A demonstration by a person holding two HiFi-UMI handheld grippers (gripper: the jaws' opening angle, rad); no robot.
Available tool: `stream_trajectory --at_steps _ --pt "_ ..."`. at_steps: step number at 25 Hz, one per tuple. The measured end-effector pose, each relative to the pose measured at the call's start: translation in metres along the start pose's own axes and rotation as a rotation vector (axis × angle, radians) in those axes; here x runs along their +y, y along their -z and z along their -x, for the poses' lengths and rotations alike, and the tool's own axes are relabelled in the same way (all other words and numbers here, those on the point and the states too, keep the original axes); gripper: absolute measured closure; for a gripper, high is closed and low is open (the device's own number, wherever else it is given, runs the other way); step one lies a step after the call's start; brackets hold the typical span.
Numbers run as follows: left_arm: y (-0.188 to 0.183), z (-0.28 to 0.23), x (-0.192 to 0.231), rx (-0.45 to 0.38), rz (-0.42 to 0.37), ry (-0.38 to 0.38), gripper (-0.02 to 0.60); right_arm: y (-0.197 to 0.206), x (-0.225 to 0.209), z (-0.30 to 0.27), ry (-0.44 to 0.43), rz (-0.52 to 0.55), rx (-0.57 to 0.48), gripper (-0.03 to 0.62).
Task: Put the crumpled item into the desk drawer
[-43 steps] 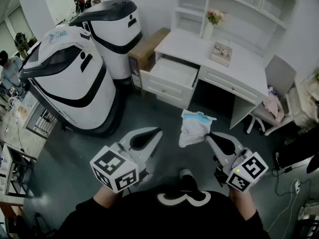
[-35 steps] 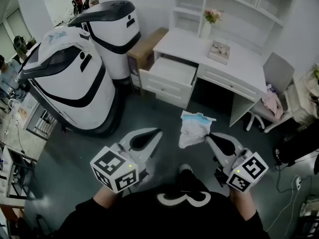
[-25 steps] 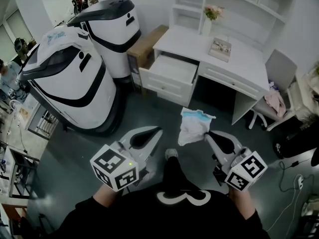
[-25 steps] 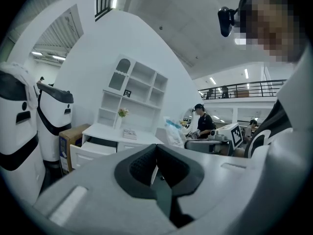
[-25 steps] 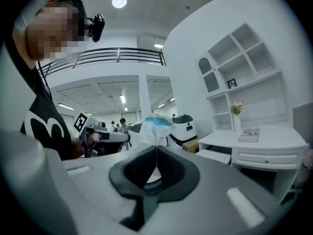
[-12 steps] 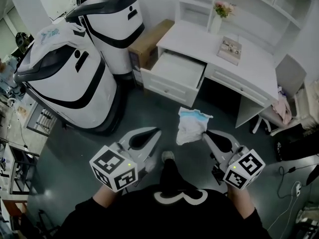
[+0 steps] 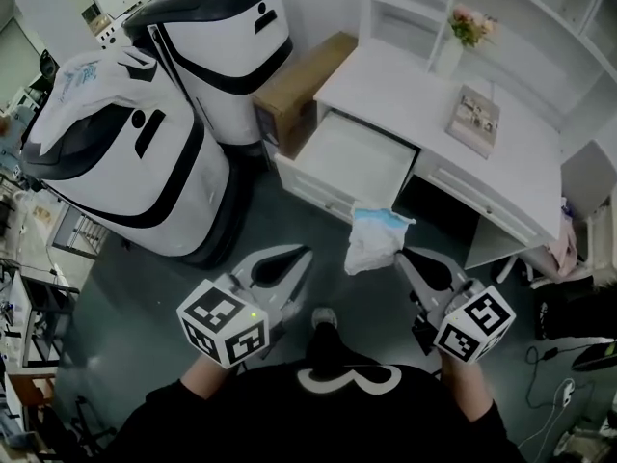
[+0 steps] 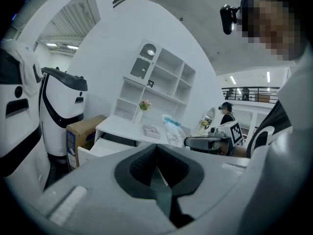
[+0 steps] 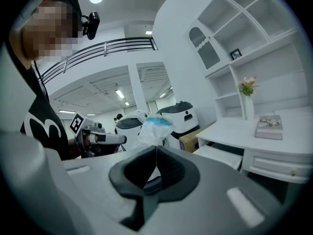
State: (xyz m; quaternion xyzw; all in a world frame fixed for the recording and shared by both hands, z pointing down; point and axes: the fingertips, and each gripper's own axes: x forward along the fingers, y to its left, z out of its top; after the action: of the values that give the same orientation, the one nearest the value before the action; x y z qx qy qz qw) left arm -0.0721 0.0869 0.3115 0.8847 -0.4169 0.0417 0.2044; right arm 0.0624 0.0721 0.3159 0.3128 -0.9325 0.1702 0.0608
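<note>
While the white desk (image 7: 405,90) stands ahead with its drawer (image 7: 359,160) already pulled open, the crumpled item (image 7: 372,243) hangs in the air at the drawer's near front, not yet inside. The pick-up is done: your right claw (image 7: 398,257) is pressed together on a fold of it, and your left claw (image 7: 308,252), alongside, is closed on nothing. Left, by my reckoning: carry it over the drawer and let go.

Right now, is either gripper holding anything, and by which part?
The right gripper is shut on the crumpled item, pinching its near edge; the rest sticks out beyond the jaws. The left gripper holds nothing.
</note>
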Motion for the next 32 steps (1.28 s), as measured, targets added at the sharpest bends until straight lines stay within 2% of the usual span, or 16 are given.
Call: stream_trajectory --at_steps 5,9,19,32 --pt "-0.030 -0.051 0.035 0.009 -0.022 -0.012 0.572 -0.020 -0.053 -0.031 0.001 -0.011 0.016 0.586" --pt "-0.045 -0.078 0.055 -0.005 -0.025 -0.021 0.572 -0.028 -0.078 -0.051 -0.004 -0.001 0.037 0.586" --pt "-0.055 -0.108 0.056 0.008 -0.070 0.028 0.572 -0.046 -0.101 -0.057 0.018 0.058 0.020 0.586" --pt "-0.060 -0.181 0.103 0.060 -0.024 0.084 0.572 -0.046 -0.166 -0.095 0.081 0.008 0.068 0.586"
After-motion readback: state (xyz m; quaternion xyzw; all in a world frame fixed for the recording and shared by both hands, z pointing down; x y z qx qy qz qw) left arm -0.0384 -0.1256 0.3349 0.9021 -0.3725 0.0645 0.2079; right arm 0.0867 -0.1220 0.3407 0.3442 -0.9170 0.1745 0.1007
